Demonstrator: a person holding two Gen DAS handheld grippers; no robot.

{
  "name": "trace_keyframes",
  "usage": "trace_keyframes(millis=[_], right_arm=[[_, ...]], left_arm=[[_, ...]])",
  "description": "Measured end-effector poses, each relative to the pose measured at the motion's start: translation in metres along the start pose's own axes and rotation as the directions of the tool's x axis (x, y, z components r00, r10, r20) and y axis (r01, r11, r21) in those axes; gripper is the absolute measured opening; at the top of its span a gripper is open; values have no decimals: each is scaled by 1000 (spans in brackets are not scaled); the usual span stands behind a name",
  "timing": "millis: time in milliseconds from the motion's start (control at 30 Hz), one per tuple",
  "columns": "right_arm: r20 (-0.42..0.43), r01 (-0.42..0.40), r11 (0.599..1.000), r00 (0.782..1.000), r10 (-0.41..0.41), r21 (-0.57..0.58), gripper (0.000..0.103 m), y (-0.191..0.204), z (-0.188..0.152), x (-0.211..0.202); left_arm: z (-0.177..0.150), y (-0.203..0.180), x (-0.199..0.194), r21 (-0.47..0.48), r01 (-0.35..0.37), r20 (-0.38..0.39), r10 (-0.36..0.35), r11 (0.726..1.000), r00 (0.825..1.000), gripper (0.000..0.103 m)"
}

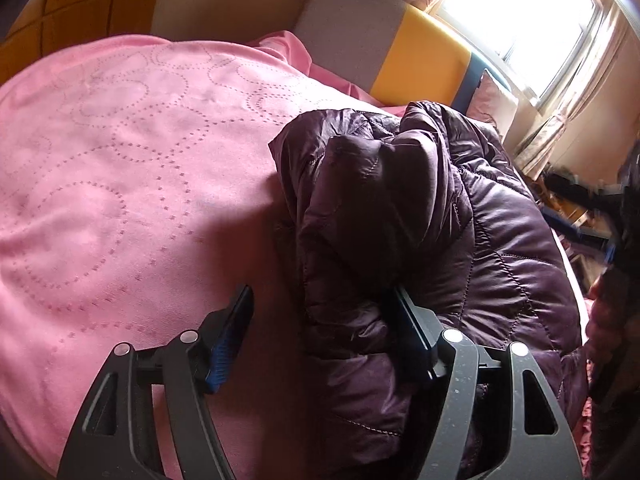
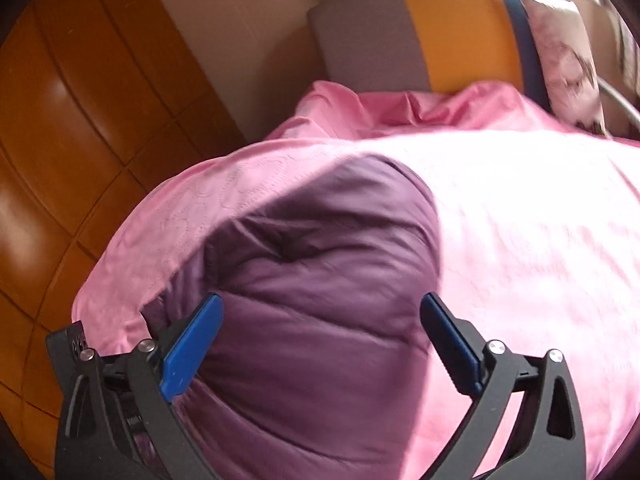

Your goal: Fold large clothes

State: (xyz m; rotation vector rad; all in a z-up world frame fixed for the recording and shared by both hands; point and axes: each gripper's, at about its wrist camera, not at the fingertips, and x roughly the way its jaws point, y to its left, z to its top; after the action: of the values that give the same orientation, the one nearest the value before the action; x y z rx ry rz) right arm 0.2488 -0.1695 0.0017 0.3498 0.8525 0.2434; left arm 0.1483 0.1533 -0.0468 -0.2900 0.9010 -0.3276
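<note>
A dark purple quilted puffer jacket (image 1: 460, 220) lies bunched on a bed covered by a pink sheet (image 1: 120, 160). My left gripper (image 1: 324, 304) is open, its jaws wide apart; a fold of the jacket lies between them against the right finger. In the right wrist view a rounded part of the jacket (image 2: 320, 280) sits on the pink sheet (image 2: 520, 220). My right gripper (image 2: 320, 312) is open, its blue pads on either side of the jacket's bulge. Whether the pads touch the cloth I cannot tell.
A grey, yellow and blue headboard (image 1: 380, 40) stands at the far end of the bed, with a patterned pillow (image 2: 568, 60) against it. Wooden floor (image 2: 60, 160) lies to the left. A bright window (image 1: 520, 20) and clutter (image 1: 580, 208) are at the right.
</note>
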Motion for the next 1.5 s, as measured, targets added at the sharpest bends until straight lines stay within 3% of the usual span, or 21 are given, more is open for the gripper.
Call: trace_keyframes(millis=[100, 200, 300, 400, 467, 533, 633, 833, 1000, 1200, 1333, 1500], right_arm=[[-67, -93, 990, 993, 101, 108, 101, -29, -19, 9], [-71, -189, 961, 976, 207, 200, 101, -49, -35, 22], [-82, -286, 920, 945, 318, 269, 101, -61, -41, 37], [-104, -334, 904, 923, 371, 267, 99, -61, -41, 46], [-105, -349, 905, 918, 382, 242, 84, -57, -40, 46], [-97, -363, 905, 915, 391, 223, 71, -53, -39, 41], [-83, -379, 907, 914, 398, 183, 57, -49, -38, 27], [0, -373, 919, 927, 376, 126, 52, -57, -35, -22], [109, -317, 935, 947, 302, 162, 52, -117, -33, -81], [188, -205, 945, 969, 160, 256, 52, -205, -40, -134], [113, -66, 951, 993, 34, 301, 56, -253, -55, -135], [75, -13, 931, 997, -16, 365, 81, -273, -74, -143]], left_arm=[[-2, 5, 1, -15, 36, -3, -36, 999, 999, 69], [-2, 10, 4, -31, 74, -7, -74, 997, 997, 69], [-1, 13, 8, -28, 98, -3, -99, 995, 995, 69], [-2, 17, 9, -40, 129, 2, -130, 991, 992, 69], [-3, 18, 10, -43, 153, 12, -152, 987, 988, 65], [-7, 17, 7, -48, 213, 21, -212, 976, 977, 48], [-9, 9, 4, -28, 248, 35, -246, 968, 969, 46], [1, -37, 6, 30, 319, 21, -320, 947, 947, 40], [26, -117, 44, 108, 400, -44, -397, 910, 917, 40], [49, -231, 111, 205, 449, -177, -419, 870, 891, 40], [51, -282, 155, 268, 349, -232, -291, 898, 928, 40], [41, -305, 157, 338, 270, -195, -214, 902, 957, 42]])
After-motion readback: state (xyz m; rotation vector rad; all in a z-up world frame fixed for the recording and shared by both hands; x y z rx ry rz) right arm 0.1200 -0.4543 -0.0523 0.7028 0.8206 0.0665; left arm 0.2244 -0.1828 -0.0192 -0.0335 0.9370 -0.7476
